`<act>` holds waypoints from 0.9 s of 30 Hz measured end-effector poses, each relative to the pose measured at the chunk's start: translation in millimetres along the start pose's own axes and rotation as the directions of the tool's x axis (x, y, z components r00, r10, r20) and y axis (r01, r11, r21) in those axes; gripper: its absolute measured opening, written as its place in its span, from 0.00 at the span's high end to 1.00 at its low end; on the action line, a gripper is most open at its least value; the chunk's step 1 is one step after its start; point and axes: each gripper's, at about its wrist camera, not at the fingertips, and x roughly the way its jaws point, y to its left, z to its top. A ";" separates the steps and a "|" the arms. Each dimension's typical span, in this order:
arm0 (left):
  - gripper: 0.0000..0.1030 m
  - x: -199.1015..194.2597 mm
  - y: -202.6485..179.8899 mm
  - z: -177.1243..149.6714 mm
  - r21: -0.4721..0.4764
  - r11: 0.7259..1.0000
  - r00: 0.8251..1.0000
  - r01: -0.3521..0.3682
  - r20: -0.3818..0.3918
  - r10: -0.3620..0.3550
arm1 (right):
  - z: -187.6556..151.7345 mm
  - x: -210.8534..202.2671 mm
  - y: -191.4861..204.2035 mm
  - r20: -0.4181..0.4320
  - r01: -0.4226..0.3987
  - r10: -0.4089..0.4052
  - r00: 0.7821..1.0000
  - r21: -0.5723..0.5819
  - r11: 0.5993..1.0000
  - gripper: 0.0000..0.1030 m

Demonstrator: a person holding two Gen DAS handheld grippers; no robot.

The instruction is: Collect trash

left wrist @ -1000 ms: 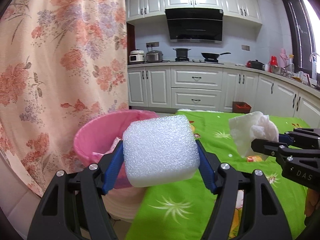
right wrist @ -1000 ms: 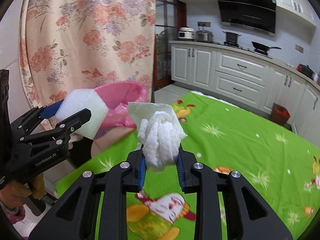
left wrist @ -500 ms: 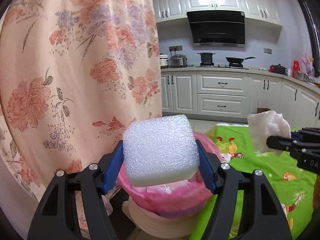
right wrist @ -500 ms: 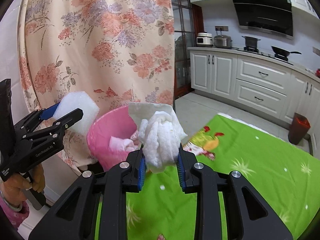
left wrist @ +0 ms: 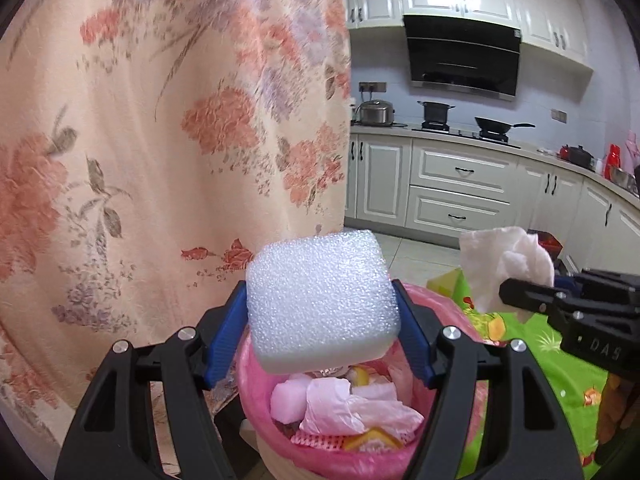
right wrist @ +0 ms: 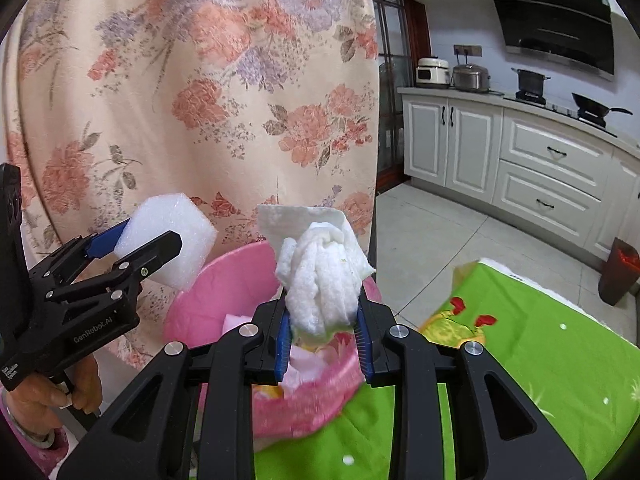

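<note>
The left gripper (left wrist: 322, 336) clamps a white foam block (left wrist: 320, 300) between its blue pads, the block filling the gap from side to side. The right gripper (right wrist: 322, 332) is closed on a crumpled white tissue (right wrist: 320, 280), whose flat corner sticks up above the pads. Both loads hang over a pink-lined bin (left wrist: 276, 436) just below the fingers; in the left wrist view the foam block sits above the bin's near rim, and in the right wrist view the tissue sits above the bin (right wrist: 224, 292) mouth. Inside the bin lie pink plastic scraps (left wrist: 344, 404), a white lump and a yellow piece. In the right wrist view the left gripper appears at the left, held by a hand (right wrist: 52, 396) at the lower left edge. A green printed tablecloth (right wrist: 520, 360) spreads to the right of the bin. A floral curtain (left wrist: 160, 140) hangs behind and to the left of the bin. At the far right stand white kitchen cabinets (left wrist: 460, 184) with pots on the counter and a black range hood (left wrist: 464, 56) above.
</note>
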 end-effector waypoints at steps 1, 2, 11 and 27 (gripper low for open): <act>0.34 4.3 2.3 0.3 -0.008 1.000 1.000 -0.001 -0.005 0.001 | 0.9 5.1 0.2 -0.005 -0.001 0.001 1.000 -0.003 1.000 0.73; 0.33 10.1 5.6 0.5 -0.019 1.000 1.000 -0.004 -0.010 0.004 | 1.9 11.0 0.6 -0.012 -0.006 0.006 1.000 -0.008 1.000 0.72; 0.17 23.1 20.0 2.9 -0.023 0.999 1.000 -0.023 -0.004 0.023 | 13.5 21.7 -15.5 0.027 -0.062 0.062 0.998 0.012 0.998 0.42; 0.05 -99.2 16.3 21.6 -0.087 0.991 0.973 -0.102 0.197 0.118 | 14.0 -108.8 -2.4 0.194 -0.009 0.008 0.981 0.005 1.000 0.29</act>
